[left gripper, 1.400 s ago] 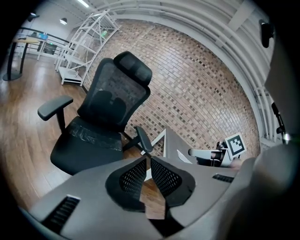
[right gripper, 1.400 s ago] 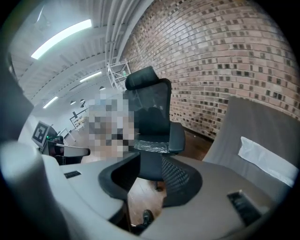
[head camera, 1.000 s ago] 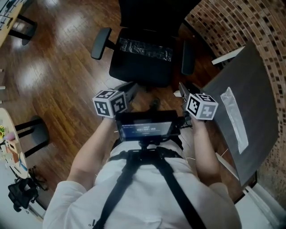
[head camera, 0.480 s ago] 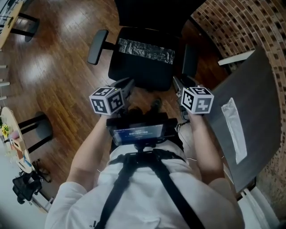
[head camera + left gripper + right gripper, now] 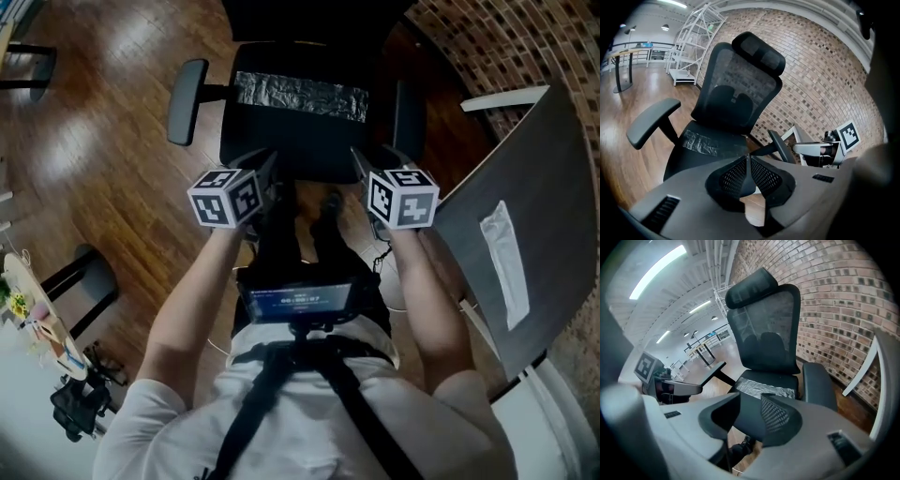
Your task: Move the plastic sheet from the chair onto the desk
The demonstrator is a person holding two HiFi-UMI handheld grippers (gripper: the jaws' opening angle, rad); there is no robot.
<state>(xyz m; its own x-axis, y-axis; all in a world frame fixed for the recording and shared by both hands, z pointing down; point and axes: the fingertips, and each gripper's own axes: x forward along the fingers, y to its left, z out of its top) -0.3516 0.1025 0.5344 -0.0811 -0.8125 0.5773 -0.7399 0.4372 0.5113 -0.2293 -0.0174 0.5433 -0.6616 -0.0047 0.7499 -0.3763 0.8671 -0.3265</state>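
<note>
A crinkled clear plastic sheet (image 5: 300,96) lies across the back of the black office chair's seat (image 5: 281,150); it also shows in the left gripper view (image 5: 701,143) and the right gripper view (image 5: 764,389). My left gripper (image 5: 265,164) hangs at the seat's front edge, short of the sheet, its jaws shut on nothing (image 5: 748,159). My right gripper (image 5: 359,157) is level with it at the seat's front right, jaws open and empty (image 5: 750,401). The dark desk (image 5: 534,169) stands to the right.
Another clear plastic piece (image 5: 503,262) lies on the desk. The chair's armrests (image 5: 185,89) (image 5: 405,108) flank the seat, and its tall mesh back (image 5: 736,98) rises behind. A brick wall (image 5: 497,47) runs behind the desk. Wooden floor (image 5: 94,141) spreads to the left.
Both grippers have moved forward and down toward the chair's seat, side by side. The chair now sits nearer under them. The jaws look unchanged.
</note>
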